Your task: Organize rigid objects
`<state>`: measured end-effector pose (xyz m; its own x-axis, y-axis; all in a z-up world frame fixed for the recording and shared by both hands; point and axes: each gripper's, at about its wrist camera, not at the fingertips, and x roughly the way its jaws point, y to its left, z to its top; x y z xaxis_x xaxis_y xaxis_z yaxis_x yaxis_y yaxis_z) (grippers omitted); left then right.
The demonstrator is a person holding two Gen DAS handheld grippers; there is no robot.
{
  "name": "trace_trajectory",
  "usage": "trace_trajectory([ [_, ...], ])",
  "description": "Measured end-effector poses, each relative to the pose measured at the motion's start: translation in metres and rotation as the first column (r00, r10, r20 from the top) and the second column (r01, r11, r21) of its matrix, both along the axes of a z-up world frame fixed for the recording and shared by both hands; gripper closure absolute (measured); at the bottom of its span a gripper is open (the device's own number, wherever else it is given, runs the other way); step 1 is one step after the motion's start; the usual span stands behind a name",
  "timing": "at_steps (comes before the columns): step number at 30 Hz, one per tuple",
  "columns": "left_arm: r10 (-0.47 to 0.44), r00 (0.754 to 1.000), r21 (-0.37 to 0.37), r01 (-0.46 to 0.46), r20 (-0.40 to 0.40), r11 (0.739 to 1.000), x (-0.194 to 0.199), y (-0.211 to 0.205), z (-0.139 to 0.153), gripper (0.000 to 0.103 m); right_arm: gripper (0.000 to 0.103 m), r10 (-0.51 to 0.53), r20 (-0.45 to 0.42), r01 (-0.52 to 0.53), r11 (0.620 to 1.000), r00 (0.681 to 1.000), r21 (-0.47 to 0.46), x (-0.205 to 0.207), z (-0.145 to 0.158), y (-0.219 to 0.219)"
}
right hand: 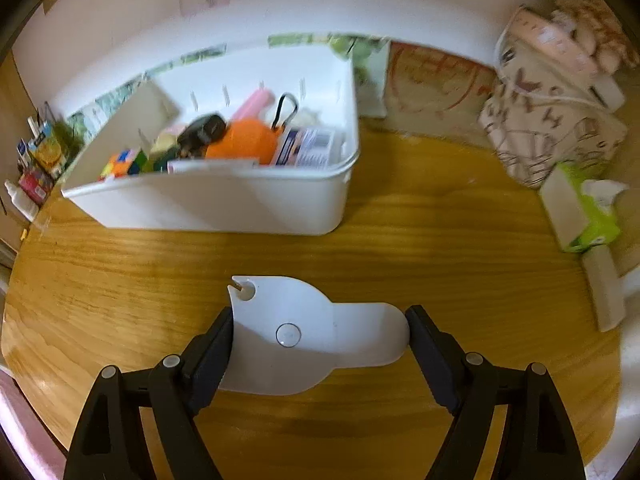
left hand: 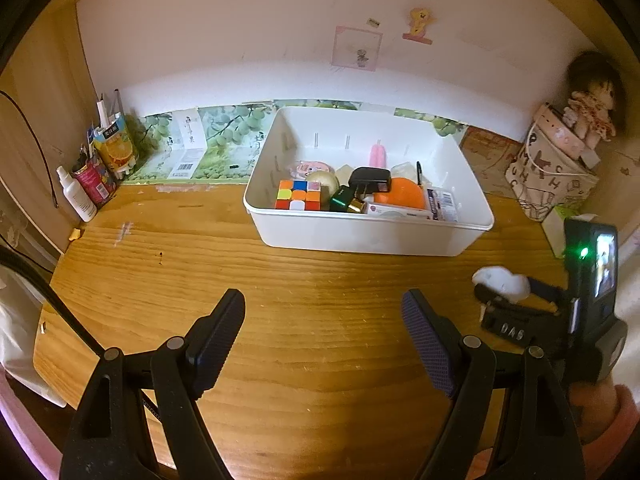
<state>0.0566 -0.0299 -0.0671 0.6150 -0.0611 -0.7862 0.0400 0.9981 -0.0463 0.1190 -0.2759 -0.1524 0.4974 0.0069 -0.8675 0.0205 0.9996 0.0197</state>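
Held crosswise in the right gripper (right hand: pixel 320 344): a flat white plastic piece (right hand: pixel 304 336), long axis left to right, jaws clamped on its ends. Lay near of the white bin (right hand: pixel 224 208), which stood far and left. Left gripper (left hand: pixel 322 320) gaped empty, farther from the piece.
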Motion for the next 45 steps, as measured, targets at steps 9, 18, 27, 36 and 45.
trace_trajectory([
  [9, -0.07, 0.997, -0.031, 0.069, -0.036, 0.997, 0.0, 0.01, -0.008, 0.02, 0.019, -0.073, 0.119, 0.076, 0.997, 0.99, -0.017, 0.014, 0.044, -0.001],
  [18, -0.117, 0.991, -0.041, 0.114, -0.07, 0.993, 0.034, 0.041, -0.014, 0.02, 0.019, -0.088, 0.235, 0.099, 0.994, 0.968, -0.035, 0.053, 0.082, 0.034],
  [27, -0.211, 0.975, -0.074, 0.207, -0.063, 0.976, 0.068, 0.065, -0.021, 0.02, 0.019, -0.056, 0.289, 0.067, 0.997, 0.956, -0.029, 0.101, 0.087, 0.089],
  [36, -0.205, 0.976, -0.128, 0.194, -0.077, 0.973, 0.088, 0.09, -0.025, 0.02, 0.019, -0.03, 0.27, 0.037, 0.999, 0.962, -0.02, 0.131, 0.082, 0.127],
  [45, -0.186, 0.978, -0.206, 0.163, -0.094, 0.965, 0.086, 0.101, -0.023, 0.02, 0.017, -0.049, 0.27, 0.053, 0.999, 0.962, -0.007, 0.127, 0.089, 0.126],
])
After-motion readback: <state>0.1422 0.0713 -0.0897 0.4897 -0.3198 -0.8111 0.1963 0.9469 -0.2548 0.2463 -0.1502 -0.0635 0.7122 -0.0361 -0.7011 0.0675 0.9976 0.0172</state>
